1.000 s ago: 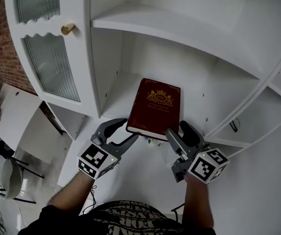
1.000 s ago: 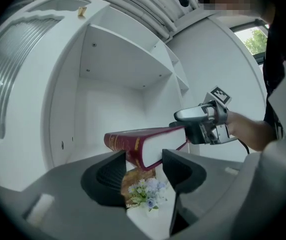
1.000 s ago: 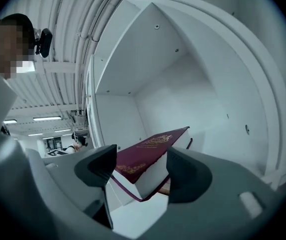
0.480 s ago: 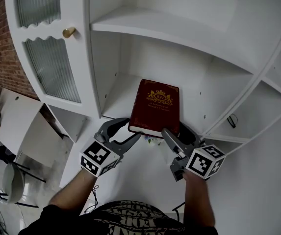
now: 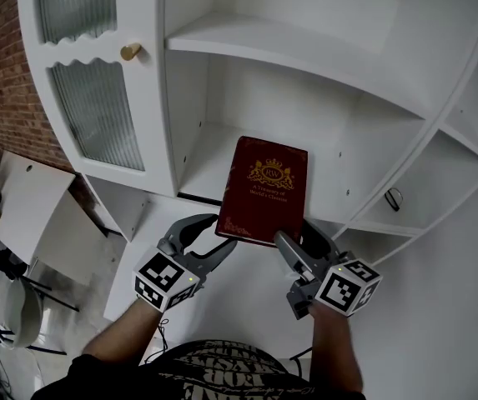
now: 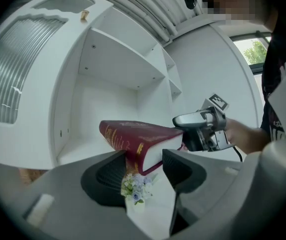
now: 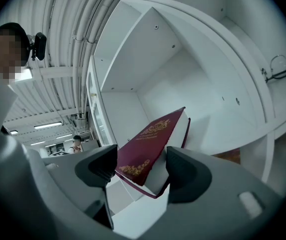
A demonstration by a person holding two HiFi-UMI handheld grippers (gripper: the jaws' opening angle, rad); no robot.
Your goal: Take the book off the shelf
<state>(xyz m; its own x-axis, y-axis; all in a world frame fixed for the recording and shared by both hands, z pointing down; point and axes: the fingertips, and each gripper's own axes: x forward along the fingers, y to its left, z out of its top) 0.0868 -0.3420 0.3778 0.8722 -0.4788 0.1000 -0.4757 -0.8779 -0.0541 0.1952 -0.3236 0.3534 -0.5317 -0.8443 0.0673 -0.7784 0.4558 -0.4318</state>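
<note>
A dark red book (image 5: 265,192) with a gold crest lies with its far end over the white shelf (image 5: 203,163) and its near end past the shelf's front edge. My left gripper (image 5: 222,232) is shut on the book's near left corner, at the spine (image 6: 133,143). My right gripper (image 5: 299,237) is shut on the near right corner. In the left gripper view the book sits between my left gripper's jaws (image 6: 143,165), and the right gripper (image 6: 202,130) shows beyond it. The right gripper view shows the cover (image 7: 150,139) wedged between my right gripper's jaws (image 7: 142,167).
A cabinet door (image 5: 97,115) with ribbed glass and a brass knob (image 5: 129,52) stands left of the open shelf. Spectacles (image 5: 394,198) lie in the curved side compartment on the right. A small posy of flowers (image 6: 135,186) stands below the book. A white desk (image 5: 17,198) is at far left.
The book has come toward me, its near end now out past the shelf edge. Both grippers moved back with it, still at its near corners.
</note>
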